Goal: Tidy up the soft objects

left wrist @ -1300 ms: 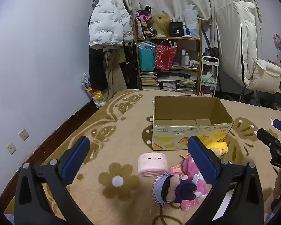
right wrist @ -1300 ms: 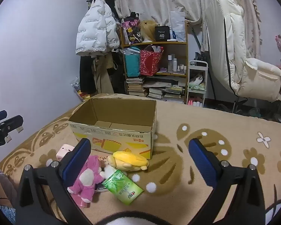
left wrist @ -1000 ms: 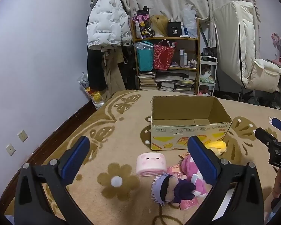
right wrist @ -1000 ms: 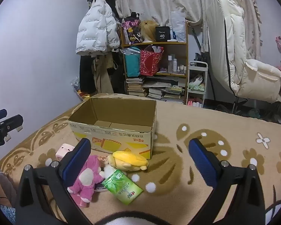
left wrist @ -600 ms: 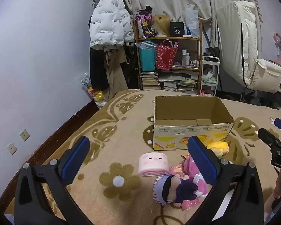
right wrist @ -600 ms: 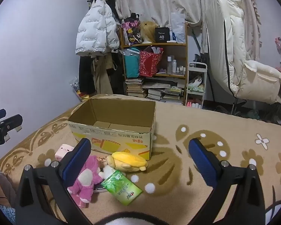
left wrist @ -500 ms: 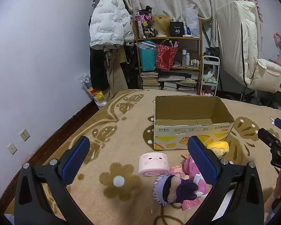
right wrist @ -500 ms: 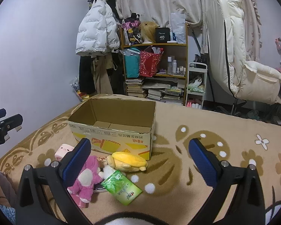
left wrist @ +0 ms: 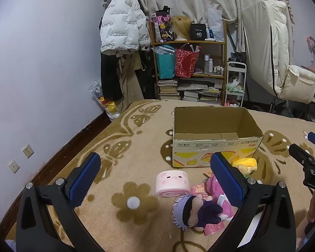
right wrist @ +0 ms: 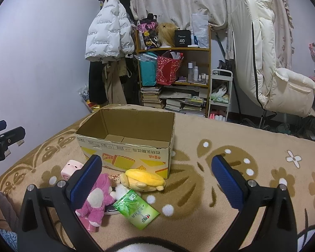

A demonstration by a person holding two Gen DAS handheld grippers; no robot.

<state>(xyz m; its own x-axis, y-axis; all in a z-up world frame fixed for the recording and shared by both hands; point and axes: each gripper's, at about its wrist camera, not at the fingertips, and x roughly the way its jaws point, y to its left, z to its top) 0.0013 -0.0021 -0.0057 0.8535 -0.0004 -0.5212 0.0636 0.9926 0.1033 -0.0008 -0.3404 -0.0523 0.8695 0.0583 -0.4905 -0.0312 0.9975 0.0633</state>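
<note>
Left tongs [left wrist: 155, 175] wide open, nothing between the blue ribbed pads [left wrist: 85, 177], black arms spread in a V, held level and pointing forward. Right tongs [right wrist: 157, 177] likewise wide open and empty, blue pads [right wrist: 227, 181] far apart, same forward pose. Each tongs shows at the edge of the other's view: right tongs at the right edge of the left wrist view, with fingers [left wrist: 314, 204] of the holding hand below it; left tongs at the left edge of the right wrist view.

Tan plush blanket with brown flower pattern [right wrist: 199, 130] carries an open cardboard box [right wrist: 128, 145] ahead of the claw. Just before the box lie a yellow plush [right wrist: 143, 178], pink plush [right wrist: 96, 199], pink roll-shaped cushion [left wrist: 171, 183] and green packet [right wrist: 136, 211].
</note>
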